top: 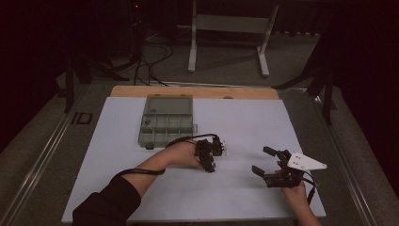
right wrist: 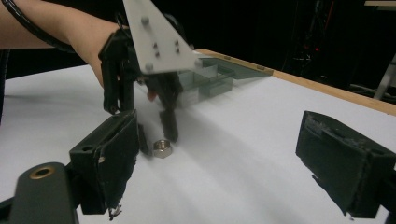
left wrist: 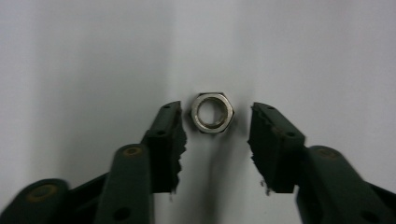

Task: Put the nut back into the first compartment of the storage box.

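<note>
Left gripper (left wrist: 215,126): jaws parted, nothing clamped. A steel hex nut (left wrist: 212,112) lies flat on the white table surface (left wrist: 93,70), between the two jaw tips and level with them. It sits closer to the left-hand pad in the left gripper view, with a clear gap to the other pad. Contact with either pad cannot be confirmed.

In the right gripper view the same nut (right wrist: 162,148) rests on the table directly beneath the left gripper (right wrist: 156,133), which points steeply downward.

Right gripper (top: 263,161): jaws spread wide, empty, well apart from the nut, toward the table's right side.

A grey compartment box (top: 167,121) with its lid raised stands beyond the left hand (top: 181,154).
</note>
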Demonstrator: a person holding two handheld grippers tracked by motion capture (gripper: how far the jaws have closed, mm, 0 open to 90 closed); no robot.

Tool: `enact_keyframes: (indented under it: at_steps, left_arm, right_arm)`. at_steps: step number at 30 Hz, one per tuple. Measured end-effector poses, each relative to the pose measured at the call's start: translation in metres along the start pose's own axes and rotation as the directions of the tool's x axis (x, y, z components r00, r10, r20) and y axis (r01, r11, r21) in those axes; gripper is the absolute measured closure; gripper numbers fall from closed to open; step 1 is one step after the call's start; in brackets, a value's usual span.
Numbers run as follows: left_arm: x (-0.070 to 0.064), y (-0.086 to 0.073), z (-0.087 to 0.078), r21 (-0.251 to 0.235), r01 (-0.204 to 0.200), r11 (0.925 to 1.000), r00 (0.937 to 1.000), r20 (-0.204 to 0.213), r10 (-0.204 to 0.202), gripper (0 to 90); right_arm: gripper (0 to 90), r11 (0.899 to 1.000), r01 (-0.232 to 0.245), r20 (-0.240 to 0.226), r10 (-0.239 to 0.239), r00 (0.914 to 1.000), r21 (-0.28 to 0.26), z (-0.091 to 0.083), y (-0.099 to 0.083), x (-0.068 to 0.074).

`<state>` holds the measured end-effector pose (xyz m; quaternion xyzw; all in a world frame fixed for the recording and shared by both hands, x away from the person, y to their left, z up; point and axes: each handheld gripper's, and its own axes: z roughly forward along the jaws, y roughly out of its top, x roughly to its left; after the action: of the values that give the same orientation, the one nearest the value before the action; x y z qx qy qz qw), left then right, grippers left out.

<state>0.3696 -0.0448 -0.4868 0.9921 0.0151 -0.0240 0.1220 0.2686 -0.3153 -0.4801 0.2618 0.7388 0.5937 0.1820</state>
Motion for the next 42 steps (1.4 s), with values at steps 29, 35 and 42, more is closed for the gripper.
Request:
enact_keyframes:
  at_steps: [29, 35, 42]
  left_arm:
    - [0.018, -0.059, -0.092, -0.129, 0.213, 0.9684, 0.9707, -0.084, -0.225, 71.3]
    - [0.036, -0.091, -0.117, -0.150, 0.298, 0.9426, 0.9375, -0.140, -0.319, 71.3]
    - [0.066, -0.137, -0.128, -0.158, 0.440, 0.8839, 0.8550, -0.227, -0.466, 71.3]
  right_arm:
    - [13.4, 1.000, -0.003, 0.003, 0.003, 1.0000, 0.007, 0.001, 0.000, 0.000]
    - [13.5, 1.000, -0.002, 0.003, 0.002, 1.0000, 0.009, 0.002, 0.000, 0.000]
    - [13.5, 1.000, 0.000, 0.004, 0.000, 1.0000, 0.012, 0.002, 0.000, 0.000]
